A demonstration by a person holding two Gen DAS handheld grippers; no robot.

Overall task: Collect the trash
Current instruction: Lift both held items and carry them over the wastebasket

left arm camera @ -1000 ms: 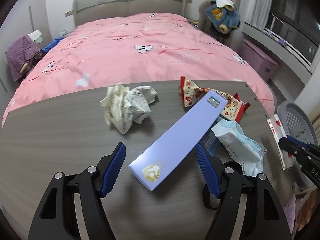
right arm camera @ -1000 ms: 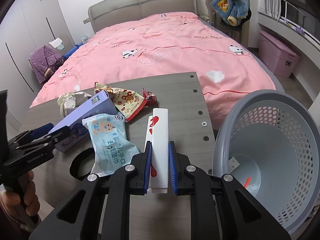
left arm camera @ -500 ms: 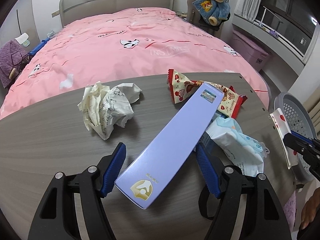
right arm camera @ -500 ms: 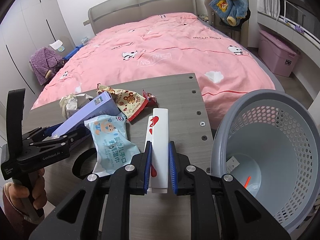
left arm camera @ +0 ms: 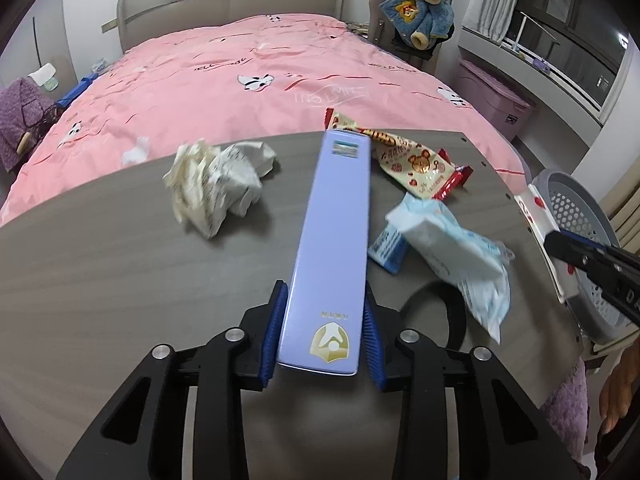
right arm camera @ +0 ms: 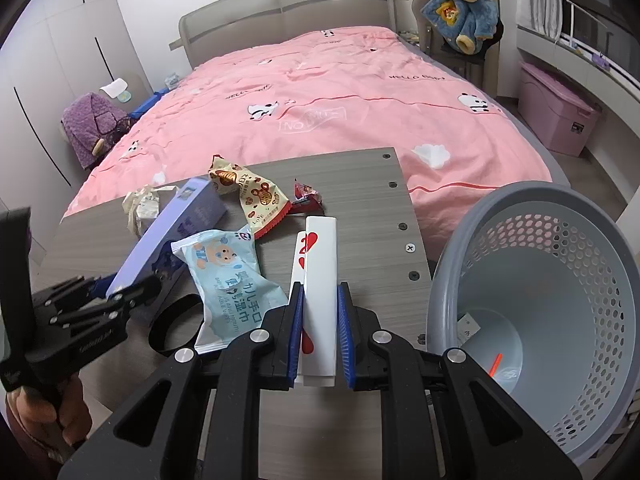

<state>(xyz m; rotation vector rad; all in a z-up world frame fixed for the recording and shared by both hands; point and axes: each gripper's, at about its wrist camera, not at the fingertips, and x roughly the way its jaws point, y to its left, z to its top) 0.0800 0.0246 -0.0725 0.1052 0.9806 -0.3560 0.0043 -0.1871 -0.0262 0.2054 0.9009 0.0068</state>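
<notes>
So the left claw (left arm camera: 324, 332) just closed onto the purple box (left arm camera: 334, 232), right claw (right arm camera: 319, 334) clamped on the white carton (right arm camera: 320, 276) beside the basket (right arm camera: 532, 308).

A home bedroom: pink-quilted bed (right arm camera: 340, 92), wardrobe (right arm camera: 60, 80), clothes-draped chair (right arm camera: 460, 28).

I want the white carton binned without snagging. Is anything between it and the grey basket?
Nothing visible. The right gripper is shut on the white carton, and the grey basket stands open just beside it, past the table edge.
</notes>
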